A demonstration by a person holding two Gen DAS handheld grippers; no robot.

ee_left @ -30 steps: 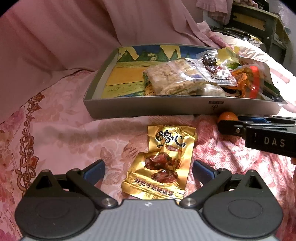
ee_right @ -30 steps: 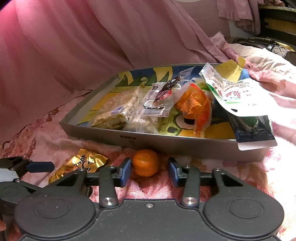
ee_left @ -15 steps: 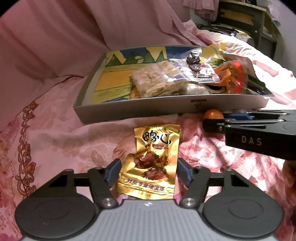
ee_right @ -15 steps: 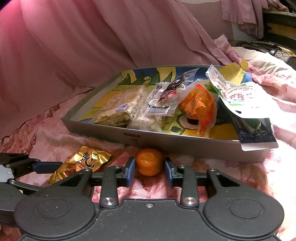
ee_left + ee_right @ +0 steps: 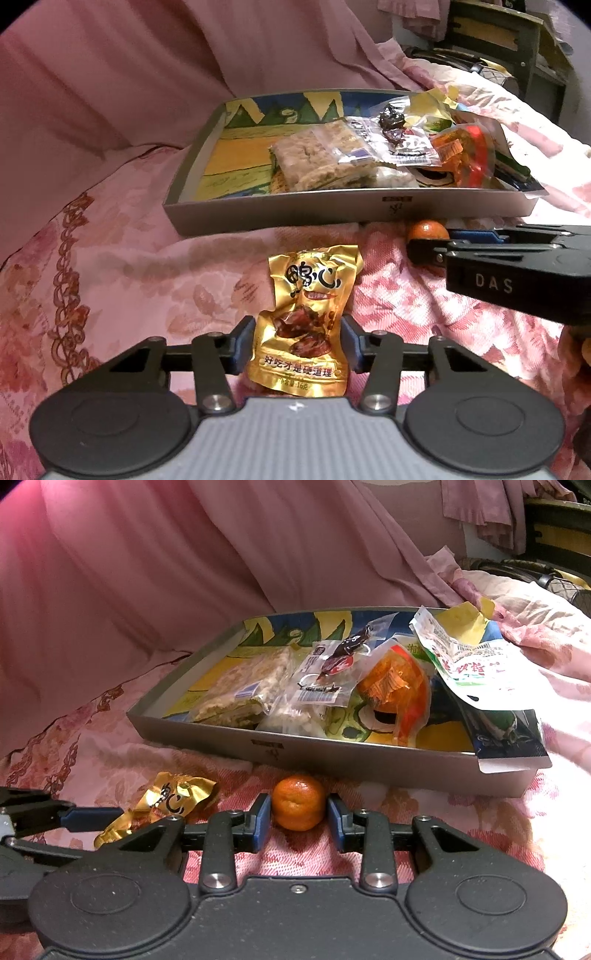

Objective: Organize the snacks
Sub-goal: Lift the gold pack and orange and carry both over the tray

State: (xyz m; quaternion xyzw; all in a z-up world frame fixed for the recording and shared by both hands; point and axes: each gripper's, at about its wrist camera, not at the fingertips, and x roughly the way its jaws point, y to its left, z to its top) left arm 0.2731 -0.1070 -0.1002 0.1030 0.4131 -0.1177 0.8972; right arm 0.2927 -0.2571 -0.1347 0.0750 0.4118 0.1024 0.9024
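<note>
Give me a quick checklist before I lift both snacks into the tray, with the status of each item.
1. Left gripper on gold packet: pads touch both sides, wrapper pinched in; ok.
2. Right gripper on mandarin: pads at both sides, firm contact; cannot tell.
3. Both snacks off the pink bedspread: mandarin not ok; packet cannot tell.
4. Bare floor in the tray: open at its left end; ok.
5. Grippers apart from each other: ok.
6. Blue packet overhangs the tray's right front corner, near the mandarin's path: not ok.

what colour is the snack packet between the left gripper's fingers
Shiny gold, with black characters and a brown food picture: the snack packet, clearest in the left wrist view.
</note>
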